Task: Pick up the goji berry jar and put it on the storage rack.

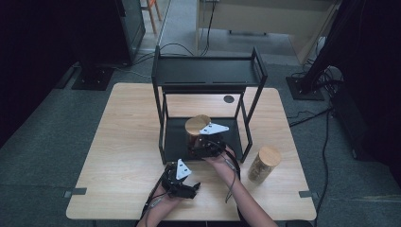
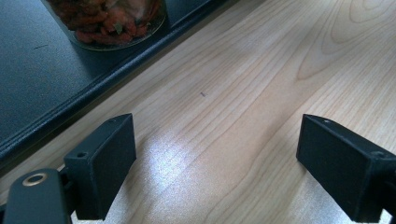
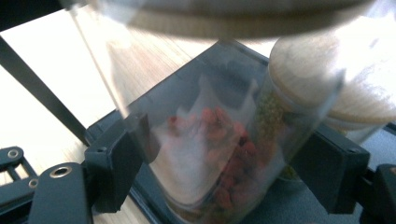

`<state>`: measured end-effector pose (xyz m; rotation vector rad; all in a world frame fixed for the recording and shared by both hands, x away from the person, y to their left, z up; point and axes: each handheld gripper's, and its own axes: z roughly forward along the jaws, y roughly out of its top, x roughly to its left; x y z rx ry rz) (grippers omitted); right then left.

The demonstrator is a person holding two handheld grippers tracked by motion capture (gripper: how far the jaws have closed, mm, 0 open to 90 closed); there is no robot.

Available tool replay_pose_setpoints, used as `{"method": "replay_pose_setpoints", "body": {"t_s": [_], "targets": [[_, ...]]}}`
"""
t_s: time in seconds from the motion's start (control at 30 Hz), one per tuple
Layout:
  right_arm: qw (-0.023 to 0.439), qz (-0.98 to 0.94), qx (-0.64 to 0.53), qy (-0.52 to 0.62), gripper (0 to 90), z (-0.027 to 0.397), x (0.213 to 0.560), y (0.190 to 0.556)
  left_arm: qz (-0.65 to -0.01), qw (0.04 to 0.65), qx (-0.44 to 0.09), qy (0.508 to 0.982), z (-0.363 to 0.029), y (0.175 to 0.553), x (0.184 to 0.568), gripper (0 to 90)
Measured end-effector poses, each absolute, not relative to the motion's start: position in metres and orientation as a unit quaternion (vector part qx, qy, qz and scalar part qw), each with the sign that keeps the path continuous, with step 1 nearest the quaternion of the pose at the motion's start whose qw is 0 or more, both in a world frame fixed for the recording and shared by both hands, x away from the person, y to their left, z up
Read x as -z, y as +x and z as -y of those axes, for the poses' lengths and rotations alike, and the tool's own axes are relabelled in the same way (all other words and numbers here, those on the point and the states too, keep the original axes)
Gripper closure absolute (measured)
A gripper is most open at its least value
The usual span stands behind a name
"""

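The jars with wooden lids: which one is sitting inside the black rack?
The jar of red bits, between the right gripper's jaws on the rack's bottom shelf. The other jar stands on the bare table.

Desk [image 1: 123,156]: light wood grain, set on grey carpet.
Rack [image 1: 206,71]: black two-tier metal frame, stood at the desk's far middle.
Lower shelf [image 1: 176,139]: a wooden-lidded jar [image 1: 197,126] of red contents is carried.
Second jar [image 1: 264,163]: stood directly on the desk, right of the rack.
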<state>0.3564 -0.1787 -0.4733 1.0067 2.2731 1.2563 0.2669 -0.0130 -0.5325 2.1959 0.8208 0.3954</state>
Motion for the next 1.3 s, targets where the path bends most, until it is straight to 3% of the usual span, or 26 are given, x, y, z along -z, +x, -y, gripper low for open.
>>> {"method": "replay_pose_setpoints", "body": {"t_s": [1.3], "targets": [[0.19, -0.798, -0.456, 0.346, 20.4, 0.208, 0.48, 0.325, -0.321, 0.373, -0.154, 0.857, 0.013, 0.267, 0.533, 12.2]]}}
